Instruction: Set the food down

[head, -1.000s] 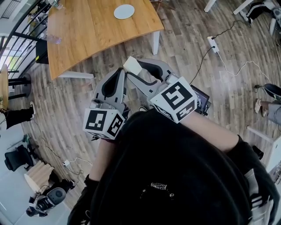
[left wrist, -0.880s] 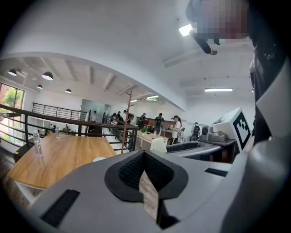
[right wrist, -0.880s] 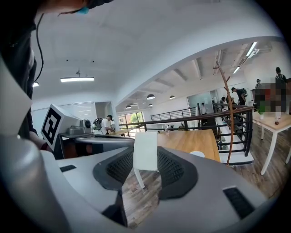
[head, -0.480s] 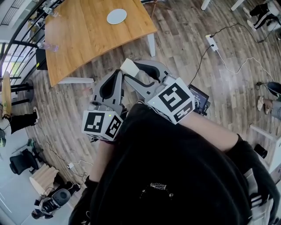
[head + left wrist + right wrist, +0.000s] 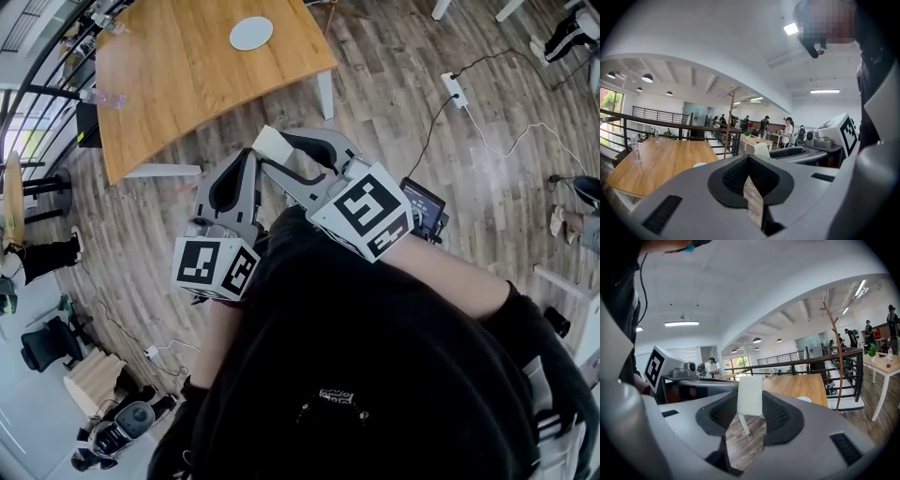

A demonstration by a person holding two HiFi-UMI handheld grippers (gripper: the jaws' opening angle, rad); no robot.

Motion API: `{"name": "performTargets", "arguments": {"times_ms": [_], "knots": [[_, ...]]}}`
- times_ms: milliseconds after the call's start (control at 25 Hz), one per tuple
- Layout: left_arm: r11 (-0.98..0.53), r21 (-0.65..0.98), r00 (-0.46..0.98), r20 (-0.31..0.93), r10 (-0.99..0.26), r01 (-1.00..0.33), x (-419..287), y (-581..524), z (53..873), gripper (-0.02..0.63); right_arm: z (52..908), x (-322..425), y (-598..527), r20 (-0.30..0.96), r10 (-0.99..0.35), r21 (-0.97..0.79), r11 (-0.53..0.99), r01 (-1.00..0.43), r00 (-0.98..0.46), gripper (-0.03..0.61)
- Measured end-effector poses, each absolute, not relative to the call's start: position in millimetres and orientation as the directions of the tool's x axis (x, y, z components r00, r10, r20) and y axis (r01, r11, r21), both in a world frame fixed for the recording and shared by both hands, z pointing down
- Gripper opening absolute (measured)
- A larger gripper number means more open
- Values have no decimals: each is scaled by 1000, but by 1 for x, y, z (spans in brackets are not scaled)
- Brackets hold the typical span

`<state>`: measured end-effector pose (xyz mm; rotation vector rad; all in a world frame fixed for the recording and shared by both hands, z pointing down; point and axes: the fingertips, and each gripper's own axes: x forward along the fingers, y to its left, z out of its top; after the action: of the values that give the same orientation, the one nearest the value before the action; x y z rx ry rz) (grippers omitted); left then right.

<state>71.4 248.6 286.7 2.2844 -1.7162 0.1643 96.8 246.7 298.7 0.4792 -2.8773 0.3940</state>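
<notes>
A pale cream slab of food [image 5: 275,142] stands upright between the pads of my right gripper [image 5: 278,148], which is shut on it above the wood floor. In the right gripper view the food [image 5: 750,396] fills the gap of the right gripper [image 5: 750,401]. My left gripper [image 5: 247,156] is beside it, to its left, and its tips meet with nothing between them; in its own view the left gripper [image 5: 748,157] is shut. Ahead stands a wooden table [image 5: 187,80] with a white plate [image 5: 251,33] on it. That plate [image 5: 804,399] lies beyond the food.
A clear bottle [image 5: 98,97] stands at the table's left edge, next to a black railing [image 5: 37,84]. A power strip [image 5: 454,91] with cables lies on the floor to the right. A dark device [image 5: 424,211] sits near my right arm. People stand at distant tables [image 5: 764,126].
Both grippers have eased a little up and left in the head view, towards the table. The food stays in the right gripper and the left stays shut.
</notes>
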Motion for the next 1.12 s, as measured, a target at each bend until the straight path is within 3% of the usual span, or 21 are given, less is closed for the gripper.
{"name": "performTargets", "arguments": {"times_ms": [1120], "knots": [[-303, 207, 348, 232, -909, -930, -23, 155, 300, 3, 308, 1, 159, 281, -335, -197, 897, -396, -899, 172]]}}
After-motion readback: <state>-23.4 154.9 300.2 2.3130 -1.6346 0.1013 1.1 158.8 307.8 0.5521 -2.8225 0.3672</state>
